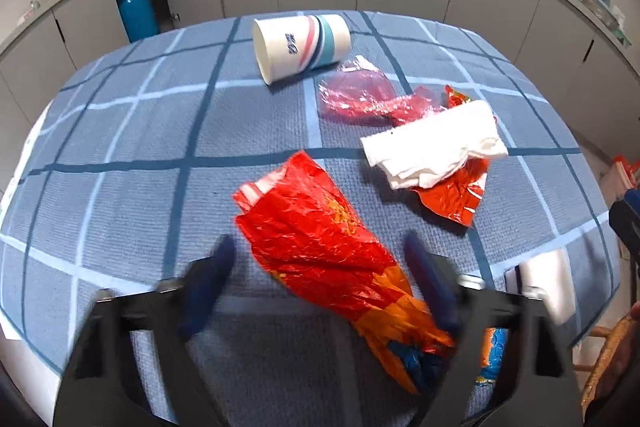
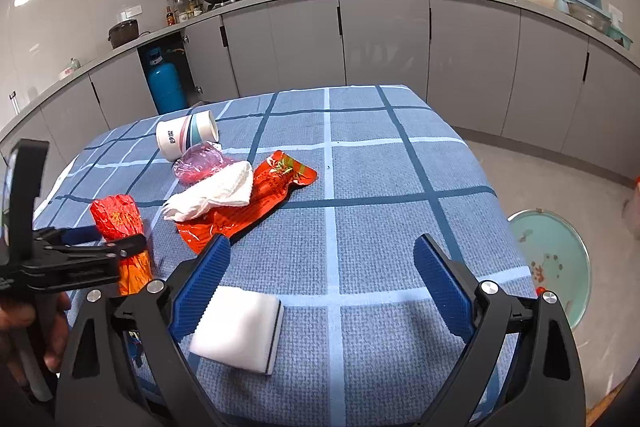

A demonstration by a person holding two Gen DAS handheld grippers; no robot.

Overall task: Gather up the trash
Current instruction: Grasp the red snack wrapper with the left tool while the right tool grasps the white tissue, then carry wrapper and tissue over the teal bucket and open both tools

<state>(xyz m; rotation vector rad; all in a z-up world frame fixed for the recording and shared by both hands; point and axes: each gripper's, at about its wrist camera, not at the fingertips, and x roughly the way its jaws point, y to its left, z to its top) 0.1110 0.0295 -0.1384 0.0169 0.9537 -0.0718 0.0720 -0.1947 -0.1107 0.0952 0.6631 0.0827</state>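
Observation:
A crumpled orange-red snack wrapper (image 1: 312, 239) lies on the blue checked tablecloth (image 1: 132, 155). My left gripper (image 1: 320, 247) straddles it, blurred, with a gap showing between the left pad and the foil. From the right wrist view the left gripper (image 2: 112, 239) sits around that wrapper (image 2: 116, 219), a hand behind it. Farther back lie a tipped paper cup (image 1: 300, 43), pink plastic film (image 1: 360, 95), a white tissue (image 1: 436, 143) and a red foil packet (image 1: 456, 195) under the tissue. My right gripper (image 2: 322, 251) hangs open over bare cloth, holding nothing.
A white sponge block (image 2: 240, 331) lies by my right gripper's left finger. A round teal bin (image 2: 556, 259) stands on the floor right of the table. Grey kitchen cabinets (image 2: 384, 39) and a blue gas cylinder (image 2: 166, 83) are beyond the table's far edge.

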